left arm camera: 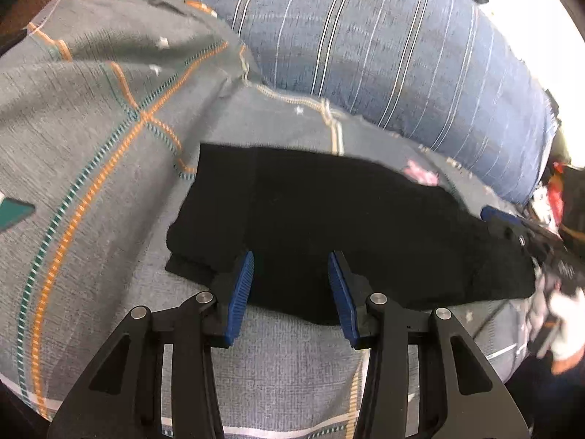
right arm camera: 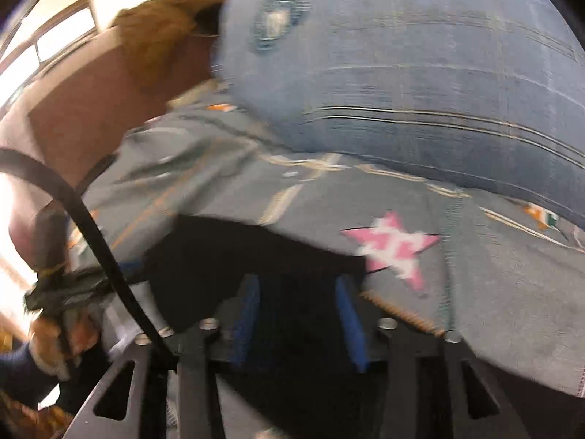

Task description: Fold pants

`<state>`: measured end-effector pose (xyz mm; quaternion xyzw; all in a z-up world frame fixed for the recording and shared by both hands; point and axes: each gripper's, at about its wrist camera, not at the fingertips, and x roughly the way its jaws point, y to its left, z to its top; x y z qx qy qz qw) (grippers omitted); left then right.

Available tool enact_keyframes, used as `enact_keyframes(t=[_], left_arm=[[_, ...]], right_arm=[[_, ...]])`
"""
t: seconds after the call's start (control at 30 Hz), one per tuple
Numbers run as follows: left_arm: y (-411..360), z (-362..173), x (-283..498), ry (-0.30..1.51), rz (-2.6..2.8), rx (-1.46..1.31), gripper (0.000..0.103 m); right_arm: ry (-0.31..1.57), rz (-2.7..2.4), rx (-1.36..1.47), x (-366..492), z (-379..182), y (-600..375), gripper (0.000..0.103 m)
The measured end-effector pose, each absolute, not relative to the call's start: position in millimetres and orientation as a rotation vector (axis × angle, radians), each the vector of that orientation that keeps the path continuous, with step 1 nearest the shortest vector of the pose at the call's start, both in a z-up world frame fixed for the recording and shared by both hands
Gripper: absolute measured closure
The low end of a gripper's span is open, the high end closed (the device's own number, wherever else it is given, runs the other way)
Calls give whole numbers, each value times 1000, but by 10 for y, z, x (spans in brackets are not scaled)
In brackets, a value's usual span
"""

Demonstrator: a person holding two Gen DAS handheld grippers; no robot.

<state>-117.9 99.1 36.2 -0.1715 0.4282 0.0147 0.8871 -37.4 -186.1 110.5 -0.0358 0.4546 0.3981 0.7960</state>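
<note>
On the bed, nearest me, taking the black pants as landmark:

Left claw (left arm camera: 290, 294): spread, its blue pads (left arm camera: 241, 296) standing over the near edge of the pants (left arm camera: 329, 226) with dark cloth showing between them. I judge nothing is pinched; the pads look clear of the fabric.

Right claw (right arm camera: 298, 323): also spread, over the pants' right end (right arm camera: 226, 256). This view is smeared, so I cannot say whether a pad touches cloth. From the left camera its blue tip (left arm camera: 493, 216) shows at that same end.

Pants: a dark, roughly rectangular bundle lying flat on the grey bedspread (left arm camera: 109, 146), seemingly already doubled, a lower layer peeking out at the left corner.

Step, as I read it: take the near edge for another fold, or square up the bundle.

How I would do it well: bring both claws down at matching points on the near edge, catch every layer, lift evenly, and lay it over without dragging the bedspread.

Beyond the pants: a pink star patch (right arm camera: 395, 247) just past the far right edge, then the striped blue pillow (left arm camera: 384, 44) behind.
</note>
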Motion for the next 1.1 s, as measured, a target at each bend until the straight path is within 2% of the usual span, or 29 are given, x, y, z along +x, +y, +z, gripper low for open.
enact_keyframes(t=[0.17, 0.2, 0.3, 0.43, 0.53, 0.7, 0.8, 1.0, 1.1], left_arm=[[889, 312, -1161, 913, 50, -301, 61], [861, 365, -1180, 908, 46, -288, 61], [797, 493, -1207, 876, 28, -281, 61], [613, 650, -1157, 841, 0, -244, 61], [437, 701, -1086, 829, -37, -216, 61], [78, 749, -932, 813, -106, -173, 61], [-126, 768, -860, 810, -149, -143, 61], [-518, 726, -643, 840, -279, -112, 61], [-776, 688, -448, 886, -393, -123, 61]], right_arm=[[1075, 849, -157, -625, 620, -1638, 59], [1034, 845, -169, -682, 621, -1643, 59], [1028, 827, -147, -702, 751, -1709, 59], [937, 790, -92, -769, 1049, -1968, 53], [899, 754, -44, -831, 1221, -2259, 52], [948, 830, 275, -835, 1208, -2735, 52], [950, 723, 159, -950, 1245, -2822, 52], [978, 620, 150, -1223, 1277, -3291, 51], [999, 550, 192, -1378, 1232, -3620, 44]])
